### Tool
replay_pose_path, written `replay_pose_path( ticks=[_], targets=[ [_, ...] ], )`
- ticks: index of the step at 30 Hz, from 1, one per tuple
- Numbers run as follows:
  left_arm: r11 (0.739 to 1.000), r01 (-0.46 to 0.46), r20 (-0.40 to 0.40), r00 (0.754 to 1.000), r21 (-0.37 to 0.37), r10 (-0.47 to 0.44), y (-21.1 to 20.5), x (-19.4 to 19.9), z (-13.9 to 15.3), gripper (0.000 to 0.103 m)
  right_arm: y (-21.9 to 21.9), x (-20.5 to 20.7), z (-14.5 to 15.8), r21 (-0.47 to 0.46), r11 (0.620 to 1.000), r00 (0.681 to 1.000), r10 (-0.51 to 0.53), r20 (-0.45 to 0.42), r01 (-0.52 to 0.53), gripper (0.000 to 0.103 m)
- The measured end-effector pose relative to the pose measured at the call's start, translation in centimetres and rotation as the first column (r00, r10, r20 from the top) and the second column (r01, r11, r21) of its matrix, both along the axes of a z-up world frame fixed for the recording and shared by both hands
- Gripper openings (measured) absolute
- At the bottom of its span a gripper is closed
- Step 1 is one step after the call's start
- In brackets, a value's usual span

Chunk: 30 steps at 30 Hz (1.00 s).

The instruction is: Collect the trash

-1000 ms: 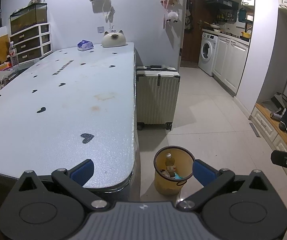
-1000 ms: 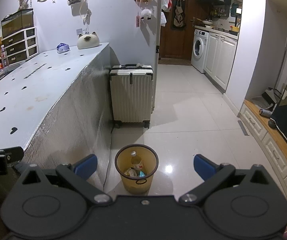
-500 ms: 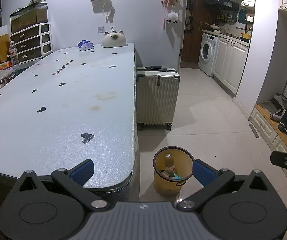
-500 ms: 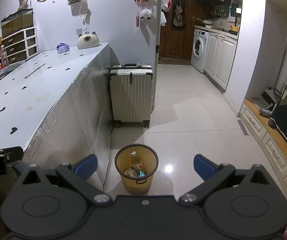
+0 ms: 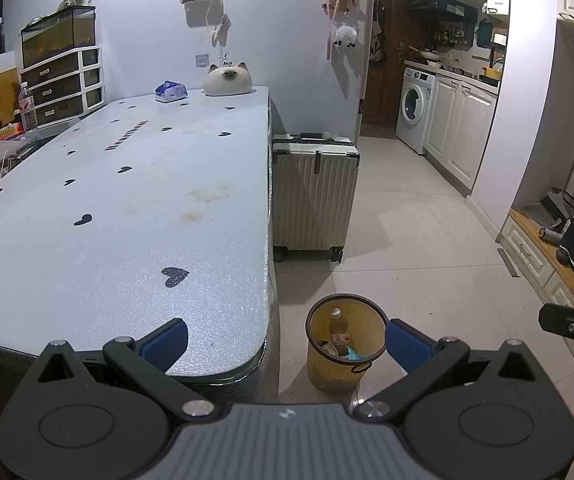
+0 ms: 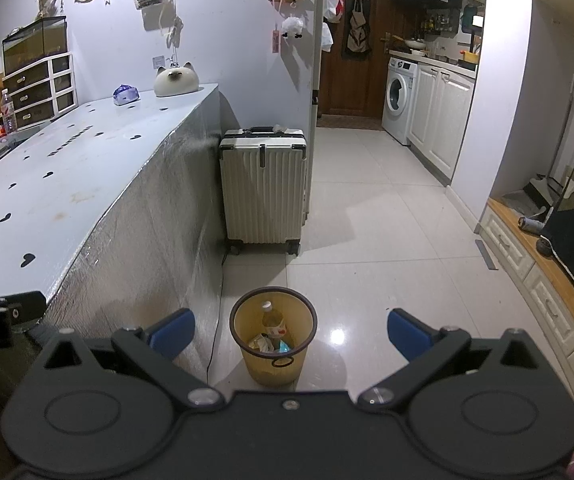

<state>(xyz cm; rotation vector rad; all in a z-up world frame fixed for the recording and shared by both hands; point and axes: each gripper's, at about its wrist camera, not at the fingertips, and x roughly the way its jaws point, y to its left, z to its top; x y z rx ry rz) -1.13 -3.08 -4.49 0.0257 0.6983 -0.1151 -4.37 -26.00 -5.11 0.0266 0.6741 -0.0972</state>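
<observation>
Both the left claw (image 5: 285,340) and the right claw (image 6: 290,330) stand wide open and empty. The trash bin (image 6: 273,336) stands on the floor just beside the near corner of the tabletop (image 5: 127,208); inside the bin are a plastic bottle (image 6: 273,320) and crumpled wrappers.

Judged procedure: no loose trash shows on the tabletop near the bin, so check the far end beyond the bin before stopping. Carry any find directly above the bin rim, then release.

Readable writing: a dark printed word on the tabletop, too small to read; the bottle label is illegible.
</observation>
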Motion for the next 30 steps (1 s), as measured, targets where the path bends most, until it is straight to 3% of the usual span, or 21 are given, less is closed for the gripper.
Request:
replay_pose_path(
  ticks=[30],
  targets=[
    [1.0, 0.001, 0.0, 1.0, -0.003, -0.001, -0.26, -0.04, 0.23, 0.103, 0.13, 0.05, 0.08, -0.002, 1.0, 1.0, 0.002, -0.001, -0.002, 0.103]
  ],
)
